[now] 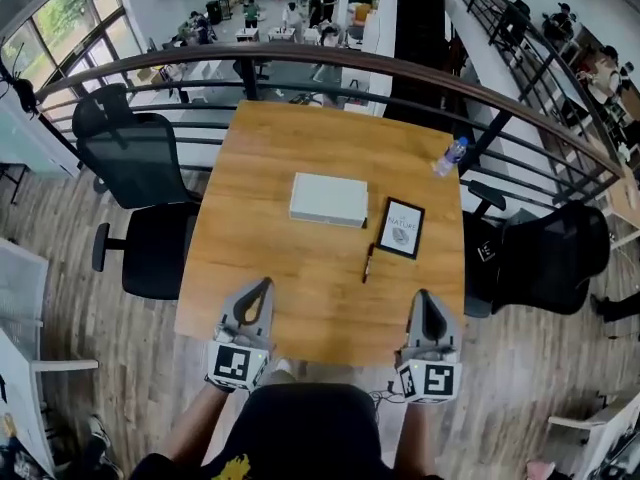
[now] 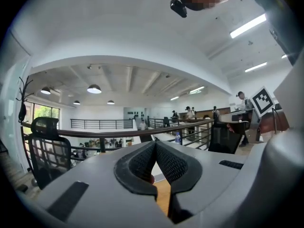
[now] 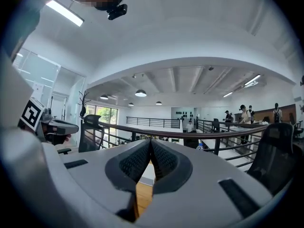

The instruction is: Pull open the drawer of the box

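The white box (image 1: pixel 329 199) is lying flat near the middle of the wooden table (image 1: pixel 300 298), and its drawer is looking shut. No pull or seam is showing in the head view, so I cannot tell which face the drawer slides out of. A framed card (image 1: pixel 400 228) is lying just right of the box, and a pen (image 1: pixel 367 263) is lying on the near side of the box, by the card's near-left corner. A water bottle (image 1: pixel 450 156) is standing well beyond the box to the right.

Both tools are hovering well short of the box, over the table's near edge. The left gripper (image 1: pixel 264 284) is sitting to the box's near left and the right gripper (image 1: pixel 422 296) to its near right. In each gripper view the jaws are pressing tip to tip with nothing between them.

The box is looking light and nothing is bracing it, so a one-sided pull would likely drag the whole box instead of opening the drawer. A careless approach from the right would be risking a knock to the card or pen.
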{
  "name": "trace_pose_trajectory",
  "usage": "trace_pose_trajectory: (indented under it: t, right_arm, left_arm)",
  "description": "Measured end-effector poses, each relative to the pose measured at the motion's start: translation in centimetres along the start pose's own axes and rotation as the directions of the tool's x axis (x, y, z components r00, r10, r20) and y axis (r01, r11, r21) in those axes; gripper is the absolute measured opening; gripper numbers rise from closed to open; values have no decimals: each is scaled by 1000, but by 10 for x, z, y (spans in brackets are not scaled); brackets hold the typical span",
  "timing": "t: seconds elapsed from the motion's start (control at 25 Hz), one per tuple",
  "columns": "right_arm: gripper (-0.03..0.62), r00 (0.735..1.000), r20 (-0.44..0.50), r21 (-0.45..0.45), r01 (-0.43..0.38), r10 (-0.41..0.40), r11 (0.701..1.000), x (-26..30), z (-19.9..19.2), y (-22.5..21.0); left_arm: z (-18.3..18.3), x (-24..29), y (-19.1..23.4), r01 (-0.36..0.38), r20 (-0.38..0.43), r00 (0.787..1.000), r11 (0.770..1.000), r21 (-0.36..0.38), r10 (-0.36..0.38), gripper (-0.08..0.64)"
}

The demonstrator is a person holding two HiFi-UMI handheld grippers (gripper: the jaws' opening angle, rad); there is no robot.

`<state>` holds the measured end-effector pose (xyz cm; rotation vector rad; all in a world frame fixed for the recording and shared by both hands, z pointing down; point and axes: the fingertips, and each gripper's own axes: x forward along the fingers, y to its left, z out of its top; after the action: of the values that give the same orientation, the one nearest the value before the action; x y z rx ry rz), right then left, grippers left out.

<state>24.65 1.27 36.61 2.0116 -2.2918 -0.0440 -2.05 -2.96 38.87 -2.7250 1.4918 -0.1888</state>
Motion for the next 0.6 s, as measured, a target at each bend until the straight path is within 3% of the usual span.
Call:
trace_pose_trajectory:
  t: [0.28, 0.6]
  right_arm:
    - [-3, 997, -34, 52, -71, 73, 996, 50, -23, -24]
    - [-3, 996, -57, 58, -72, 75, 996, 95, -36, -16]
  left_arm:
    - [-1, 43, -3, -45, -33, 998, 999, -3, 44, 15]
    - [-27, 68, 27, -54, -60, 997, 998, -32, 52, 15]
